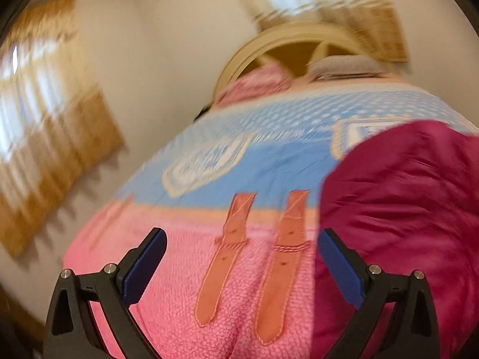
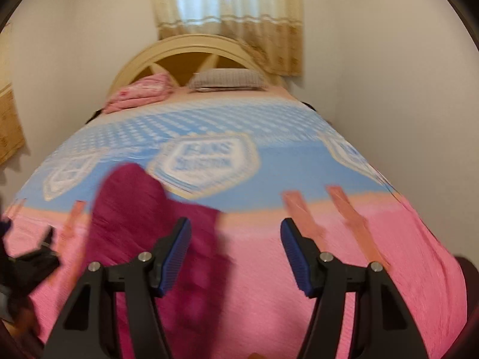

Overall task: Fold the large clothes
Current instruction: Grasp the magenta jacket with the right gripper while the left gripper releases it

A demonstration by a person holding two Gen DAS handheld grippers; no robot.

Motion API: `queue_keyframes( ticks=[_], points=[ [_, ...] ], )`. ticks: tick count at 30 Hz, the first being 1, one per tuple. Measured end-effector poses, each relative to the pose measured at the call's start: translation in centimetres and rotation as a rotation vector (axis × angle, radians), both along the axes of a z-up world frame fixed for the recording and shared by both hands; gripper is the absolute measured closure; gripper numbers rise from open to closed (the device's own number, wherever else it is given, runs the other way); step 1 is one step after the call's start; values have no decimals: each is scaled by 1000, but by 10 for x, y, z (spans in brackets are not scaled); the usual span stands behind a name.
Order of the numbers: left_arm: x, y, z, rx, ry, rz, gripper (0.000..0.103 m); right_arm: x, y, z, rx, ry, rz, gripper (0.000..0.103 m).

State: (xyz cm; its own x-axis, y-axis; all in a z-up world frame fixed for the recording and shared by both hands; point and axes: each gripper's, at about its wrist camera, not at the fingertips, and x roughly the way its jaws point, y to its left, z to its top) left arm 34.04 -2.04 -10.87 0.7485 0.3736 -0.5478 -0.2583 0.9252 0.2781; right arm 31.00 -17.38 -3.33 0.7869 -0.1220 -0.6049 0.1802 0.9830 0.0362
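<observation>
A magenta garment [image 1: 401, 209] lies bunched on the pink and blue bedspread [image 1: 209, 179]. In the left wrist view it fills the right side, just beyond the right finger. My left gripper [image 1: 242, 257] stands wide open above the pink part of the spread, with nothing between its blue pads. In the right wrist view the same magenta garment [image 2: 140, 218] lies at the left, partly behind the left finger. My right gripper [image 2: 236, 254] is open too, its jaws part way apart, with only bare pink bedspread [image 2: 257, 284] showing between the pads. Both views are blurred.
A folded pink blanket [image 2: 140, 92] and a grey pillow [image 2: 227, 79] lie by the cream headboard [image 2: 185, 51]. Walls close in on both sides of the bed, with a curtained window [image 2: 227, 6] behind. A dark shape [image 2: 27, 263], possibly my other gripper, shows at the left edge.
</observation>
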Motion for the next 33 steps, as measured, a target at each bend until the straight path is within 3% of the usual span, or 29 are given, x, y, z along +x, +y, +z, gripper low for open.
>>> queue_keyframes(
  ticks=[5, 11, 15, 18, 24, 33],
  points=[
    [21, 19, -9, -118, 47, 62, 2, 49, 49, 1, 76, -12, 1, 40],
    [41, 4, -13, -150, 45, 27, 2, 74, 50, -45, 87, 25, -46, 43],
    [50, -15, -25, -131, 41, -21, 2, 66, 21, -90, 100, 104, -120, 43],
    [56, -42, -41, -75, 62, -67, 2, 59, 4, -120, 120, 141, -150, 43],
    [60, -74, -67, 52, 78, -90, 2, 43, -7, -141, 146, 99, -171, 42],
    [68, -80, -89, 73, 99, -77, 1, 43, -12, -158, 185, 84, -161, 40]
  ],
)
